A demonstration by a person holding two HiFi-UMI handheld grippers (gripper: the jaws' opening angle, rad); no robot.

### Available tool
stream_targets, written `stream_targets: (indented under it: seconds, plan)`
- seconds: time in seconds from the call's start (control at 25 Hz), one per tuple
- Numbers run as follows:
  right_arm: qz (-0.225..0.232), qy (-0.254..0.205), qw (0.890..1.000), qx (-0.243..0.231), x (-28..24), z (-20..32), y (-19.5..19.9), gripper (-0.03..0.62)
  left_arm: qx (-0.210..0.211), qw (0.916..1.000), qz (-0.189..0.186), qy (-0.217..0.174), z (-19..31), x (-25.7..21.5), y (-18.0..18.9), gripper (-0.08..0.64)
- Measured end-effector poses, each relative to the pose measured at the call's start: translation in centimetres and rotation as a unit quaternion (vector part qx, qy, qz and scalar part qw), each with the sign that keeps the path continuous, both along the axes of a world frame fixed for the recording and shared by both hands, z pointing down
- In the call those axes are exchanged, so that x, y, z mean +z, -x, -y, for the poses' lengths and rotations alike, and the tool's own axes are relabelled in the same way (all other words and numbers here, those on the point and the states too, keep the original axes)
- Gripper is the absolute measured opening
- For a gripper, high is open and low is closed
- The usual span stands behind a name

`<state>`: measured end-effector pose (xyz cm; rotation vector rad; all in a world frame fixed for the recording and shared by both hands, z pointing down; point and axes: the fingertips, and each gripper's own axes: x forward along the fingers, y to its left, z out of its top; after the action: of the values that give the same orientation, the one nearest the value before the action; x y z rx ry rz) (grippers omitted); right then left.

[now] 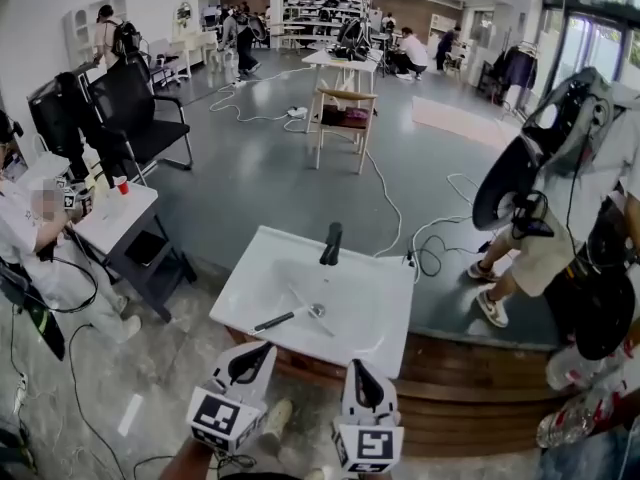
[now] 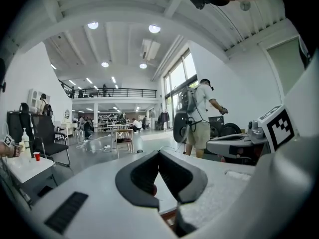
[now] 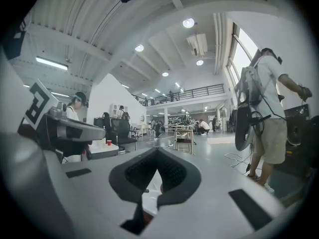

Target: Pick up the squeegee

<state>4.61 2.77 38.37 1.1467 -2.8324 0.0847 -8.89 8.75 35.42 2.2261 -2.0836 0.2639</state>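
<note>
Squeegee lying flat in the white sink, beside the drain. It is probably light, with a stiff dark handle and a thin flexible blade, so the handle is the place to grip. Left gripper and right gripper, jaws closed and empty, stand at the near rim, apart from it.

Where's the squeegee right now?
In the head view, the squeegee lies flat in the white sink basin, its dark handle just left of the drain and nearer the camera than the black faucet.
</note>
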Motion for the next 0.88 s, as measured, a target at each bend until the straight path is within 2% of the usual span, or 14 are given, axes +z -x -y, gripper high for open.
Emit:
stream_targets:
  seconds: [0.28, 0.6, 0.76, 0.88]
  plan:
    - [-0.005, 0.018, 1.0, 0.025, 1.1, 5.8, 3.9, -0.003, 0.028, 0.9996, 0.001, 0.012, 6.6, 0.8, 4.2, 0.002]
    - [-0.019, 0.037, 0.997, 0.059, 3.1, 10.9, 6.1, -0.003, 0.059, 0.9971, -0.017, 0.046, 12.4, 3.3, 6.8, 0.002]
    - [-0.055, 0.069, 0.993, 0.075, 4.9, 12.7, 7.1, -0.003, 0.077, 0.9951, -0.019, 0.059, 15.1, 4.9, 8.1, 0.002]
    - [-0.045, 0.07, 0.993, 0.089, 6.8, 14.2, 7.6, -0.002, 0.092, 0.9928, -0.02, 0.075, 17.0, 6.6, 8.8, 0.002]
